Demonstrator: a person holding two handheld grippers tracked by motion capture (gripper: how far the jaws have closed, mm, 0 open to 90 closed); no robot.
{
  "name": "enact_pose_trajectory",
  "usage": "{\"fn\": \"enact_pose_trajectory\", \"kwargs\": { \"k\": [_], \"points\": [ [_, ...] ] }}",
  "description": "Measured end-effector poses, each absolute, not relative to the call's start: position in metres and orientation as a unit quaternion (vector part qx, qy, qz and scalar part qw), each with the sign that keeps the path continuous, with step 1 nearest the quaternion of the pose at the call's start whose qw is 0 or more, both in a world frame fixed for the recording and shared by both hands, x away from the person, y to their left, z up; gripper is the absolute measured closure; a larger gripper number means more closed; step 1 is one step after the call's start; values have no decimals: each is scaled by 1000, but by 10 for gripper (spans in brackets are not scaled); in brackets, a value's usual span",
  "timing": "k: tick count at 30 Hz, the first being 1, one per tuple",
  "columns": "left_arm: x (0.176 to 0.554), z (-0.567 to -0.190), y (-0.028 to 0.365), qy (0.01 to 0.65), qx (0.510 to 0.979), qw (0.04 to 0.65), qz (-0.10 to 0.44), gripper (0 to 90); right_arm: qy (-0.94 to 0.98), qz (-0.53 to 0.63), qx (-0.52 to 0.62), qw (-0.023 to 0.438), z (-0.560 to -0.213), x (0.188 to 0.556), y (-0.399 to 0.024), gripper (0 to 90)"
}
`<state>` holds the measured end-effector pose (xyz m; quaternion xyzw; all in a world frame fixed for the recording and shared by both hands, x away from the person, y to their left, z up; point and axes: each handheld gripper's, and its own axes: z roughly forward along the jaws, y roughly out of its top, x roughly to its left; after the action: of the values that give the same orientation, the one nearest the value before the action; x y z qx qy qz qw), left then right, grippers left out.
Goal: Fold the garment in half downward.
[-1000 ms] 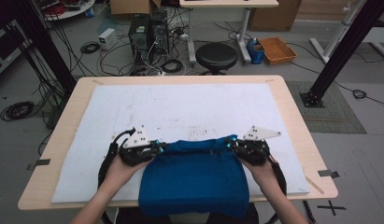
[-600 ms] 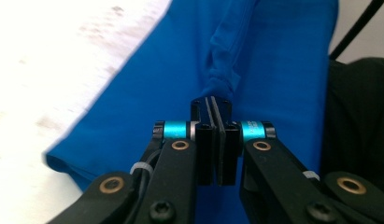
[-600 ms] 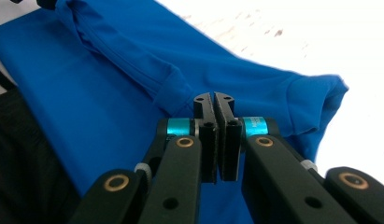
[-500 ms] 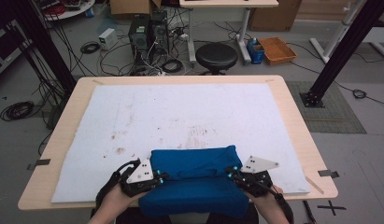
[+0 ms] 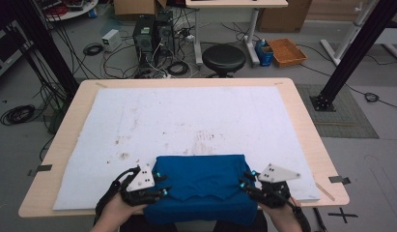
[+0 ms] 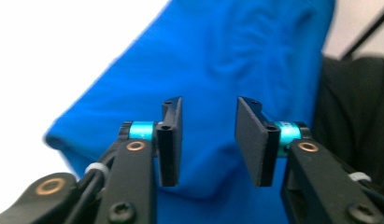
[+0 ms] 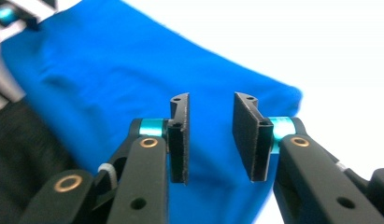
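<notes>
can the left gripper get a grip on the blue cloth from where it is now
Probably yes. The left gripper has just been opening; its jaws stand apart with nothing pinched, and the folded blue cloth lies right beneath and beyond them on the white mat. Nothing sits in between.

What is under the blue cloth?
The blue cloth lies folded on the white mat, which covers the wooden table. Its near part hangs over the table's edge. Anything between its layers is hidden.

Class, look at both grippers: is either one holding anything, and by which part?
Nothing is held. The left gripper and right gripper have just been opening; their jaws stand apart over the folded blue cloth, pads off it.
</notes>
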<state>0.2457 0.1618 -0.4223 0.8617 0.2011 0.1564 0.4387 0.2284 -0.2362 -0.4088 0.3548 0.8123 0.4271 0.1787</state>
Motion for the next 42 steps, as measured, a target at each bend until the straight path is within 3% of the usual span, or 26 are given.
{"fn": "enact_pose_trajectory", "kwargs": {
  "k": [1,4,5,9,13,16,18,22,30,42],
  "points": [
    [251,-420,164,214,854,444,166,580,798,430,376,195,-406,244,-244,617],
    [282,-416,172,291,821,462,167,574,776,434,416,192,-407,274,-252,593],
    [282,-416,172,291,821,462,167,566,772,430,428,191,-410,284,-253,568],
    [317,-426,177,371,802,444,148,553,758,423,470,159,-424,313,-252,518],
    [329,-437,176,393,813,411,126,549,764,404,487,126,-438,326,-247,507],
    [330,-443,174,397,819,400,107,577,771,393,487,115,-443,330,-245,559],
    [326,-446,171,386,824,402,104,738,782,390,476,99,-446,330,-244,720],
    [325,-446,172,385,822,408,103,824,791,394,457,105,-445,328,-243,820],
    [334,-440,175,377,824,407,119,841,785,413,449,109,-439,334,-249,832],
    [401,-423,182,378,815,408,164,840,778,408,456,141,-425,403,-236,831]
  ]
}}
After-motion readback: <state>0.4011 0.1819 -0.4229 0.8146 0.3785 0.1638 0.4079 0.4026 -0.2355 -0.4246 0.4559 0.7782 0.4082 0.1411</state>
